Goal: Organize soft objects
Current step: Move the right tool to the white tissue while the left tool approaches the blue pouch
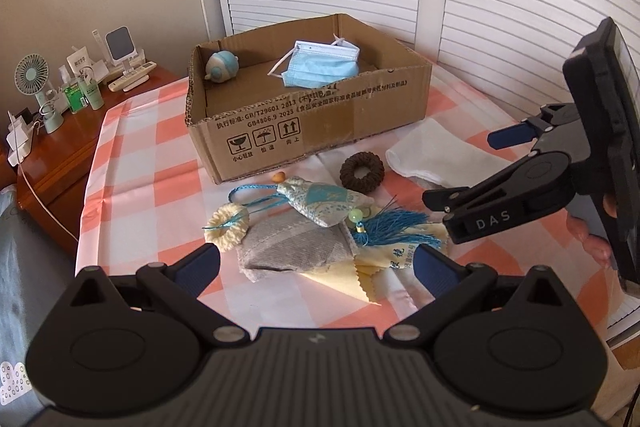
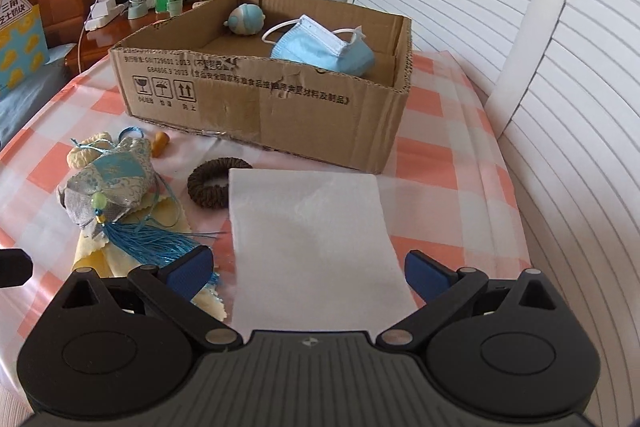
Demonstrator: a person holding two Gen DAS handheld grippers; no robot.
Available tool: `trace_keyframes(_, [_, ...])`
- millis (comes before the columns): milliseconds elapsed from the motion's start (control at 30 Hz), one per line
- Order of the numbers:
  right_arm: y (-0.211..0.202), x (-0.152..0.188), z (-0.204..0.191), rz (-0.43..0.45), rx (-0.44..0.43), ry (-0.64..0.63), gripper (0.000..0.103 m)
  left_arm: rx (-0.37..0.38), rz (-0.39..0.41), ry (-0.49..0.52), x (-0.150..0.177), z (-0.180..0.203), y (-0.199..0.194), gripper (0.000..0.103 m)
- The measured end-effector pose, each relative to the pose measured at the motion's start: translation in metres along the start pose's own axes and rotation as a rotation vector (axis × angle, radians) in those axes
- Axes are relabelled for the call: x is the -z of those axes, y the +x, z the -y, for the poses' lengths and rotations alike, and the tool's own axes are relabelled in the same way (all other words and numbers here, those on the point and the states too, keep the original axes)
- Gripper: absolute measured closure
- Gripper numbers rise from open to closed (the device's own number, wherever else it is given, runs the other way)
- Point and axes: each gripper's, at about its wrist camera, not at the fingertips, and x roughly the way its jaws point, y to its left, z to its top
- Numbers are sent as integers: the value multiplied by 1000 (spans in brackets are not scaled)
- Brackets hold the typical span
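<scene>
two soft things already sit in the cardboard box (image 1: 320, 131): a blue face mask (image 1: 320, 65) and a small round plush (image 1: 222, 65). from the left wrist, the left gripper (image 1: 316, 263) hangs released above a grey pouch (image 1: 292, 247), with a tasselled sachet (image 1: 320, 201), a cream scrunchie (image 1: 227, 227) and a brown scrunchie (image 1: 362, 171) near. from the right wrist, the right gripper (image 2: 308, 273) is spread wide over a white cloth (image 2: 316, 235) on the checked surface (image 2: 460, 227), grasping nothing.

Desk fan (image 1: 31, 77) on wooden nightstand (image 1: 60, 147)
</scene>
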Motion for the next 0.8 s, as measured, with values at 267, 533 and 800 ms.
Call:
trace_keyframes(267, [-6, 2, 38, 10, 27, 126, 0, 16, -4, -8, 0, 0, 5, 1])
trace_keyframes(533, [1, 11, 57, -17, 20, 208, 0, 17, -10, -21, -1, -2, 10, 1])
trace_keyframes(800, [9, 19, 55, -46, 11, 188, 0, 1, 20, -26, -6, -6, 20, 3])
